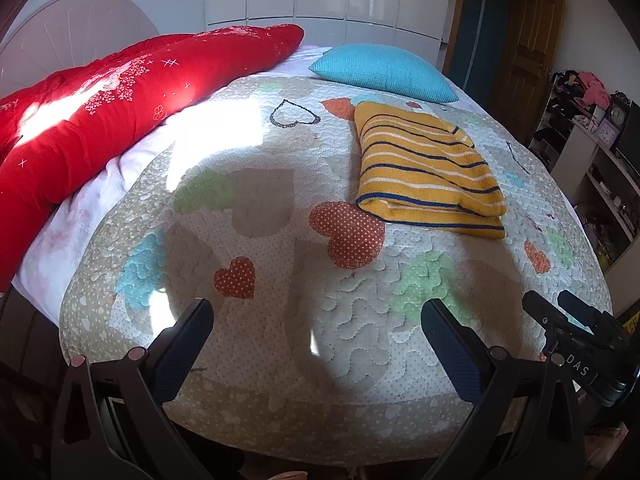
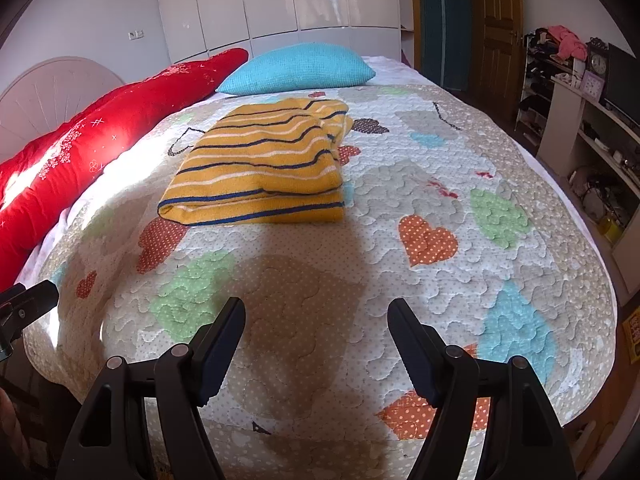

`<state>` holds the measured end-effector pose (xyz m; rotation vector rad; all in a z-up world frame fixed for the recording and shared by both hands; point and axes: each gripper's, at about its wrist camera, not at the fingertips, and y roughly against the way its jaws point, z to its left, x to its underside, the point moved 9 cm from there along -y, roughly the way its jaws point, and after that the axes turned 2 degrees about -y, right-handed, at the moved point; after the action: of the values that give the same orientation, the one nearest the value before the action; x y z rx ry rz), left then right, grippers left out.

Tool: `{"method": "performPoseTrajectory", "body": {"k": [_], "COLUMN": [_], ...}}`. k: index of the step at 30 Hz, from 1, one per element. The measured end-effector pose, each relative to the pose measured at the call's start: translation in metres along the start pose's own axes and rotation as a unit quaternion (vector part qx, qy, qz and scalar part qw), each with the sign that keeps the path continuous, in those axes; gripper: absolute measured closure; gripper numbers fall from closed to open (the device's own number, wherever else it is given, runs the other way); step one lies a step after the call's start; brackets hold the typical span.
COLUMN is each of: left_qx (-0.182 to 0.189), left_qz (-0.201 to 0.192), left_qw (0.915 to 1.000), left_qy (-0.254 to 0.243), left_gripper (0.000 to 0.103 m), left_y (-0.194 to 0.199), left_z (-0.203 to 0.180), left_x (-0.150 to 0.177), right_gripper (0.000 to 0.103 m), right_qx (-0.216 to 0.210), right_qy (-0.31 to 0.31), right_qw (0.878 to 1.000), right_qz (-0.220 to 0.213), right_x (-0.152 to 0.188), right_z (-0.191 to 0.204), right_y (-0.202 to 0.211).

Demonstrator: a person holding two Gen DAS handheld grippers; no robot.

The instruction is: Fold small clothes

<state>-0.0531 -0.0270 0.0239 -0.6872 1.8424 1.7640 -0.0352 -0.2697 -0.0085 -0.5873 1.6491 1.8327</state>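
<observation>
One folded yellow striped sweater (image 2: 260,176) on heart-patterned quilt (image 2: 440,184); blue pillow (image 2: 298,68) beyond, red duvet (image 2: 100,136) left. Left gripper (image 1: 318,312) and right gripper (image 2: 316,312) gape empty, near.

The yellow striped garment (image 2: 260,168) is showing a soft, ribbed knit. Beneath it, the quilt (image 2: 400,240) is looking matt, stitched and puckered. Behind it, the turquoise cushion (image 2: 298,68) is appearing coarsely woven, and the white wardrobe doors (image 2: 280,0) are gleaming glossy.

Black hand-held gripper (image 1: 316,336) frames, dark-blue ribbed pads (image 1: 188,344).
</observation>
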Motion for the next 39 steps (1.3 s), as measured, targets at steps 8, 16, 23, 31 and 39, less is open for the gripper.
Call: {"method": "performPoseTrajectory", "body": {"k": [8,16,23,31,39], "left_qx": [0.004,0.011,0.014,0.018,0.019], "left_qz": [0.009,0.014,0.021,0.028,0.032], "left_qw": [0.9999,0.9998,0.9997,0.9995,0.9993], "left_qy": [-0.009,-0.005,-0.003,0.001,0.004], "left_gripper": [0.000,0.000,0.000,0.000,0.000], "left_y": [-0.005,-0.007,-0.012,-0.016,-0.018], "left_z": [-0.008,-0.009,-0.010,-0.009,-0.008], "left_x": [0.007,0.009,0.013,0.017,0.018], "right_gripper": [0.022,0.021,0.021,0.021,0.020], "right_qx": [0.016,0.022,0.025,0.025,0.022], "right_qy": [0.023,0.024,0.015,0.018,0.012], "right_qw": [1.000,0.999,1.000,1.000,1.000], "right_qz": [-0.006,-0.004,0.001,0.003,0.007], "right_x": [0.000,0.002,0.005,0.007,0.007], "right_z": [0.003,0.001,-0.003,-0.001,-0.003], "right_y": [0.001,-0.001,-0.004,-0.006,-0.008]}}
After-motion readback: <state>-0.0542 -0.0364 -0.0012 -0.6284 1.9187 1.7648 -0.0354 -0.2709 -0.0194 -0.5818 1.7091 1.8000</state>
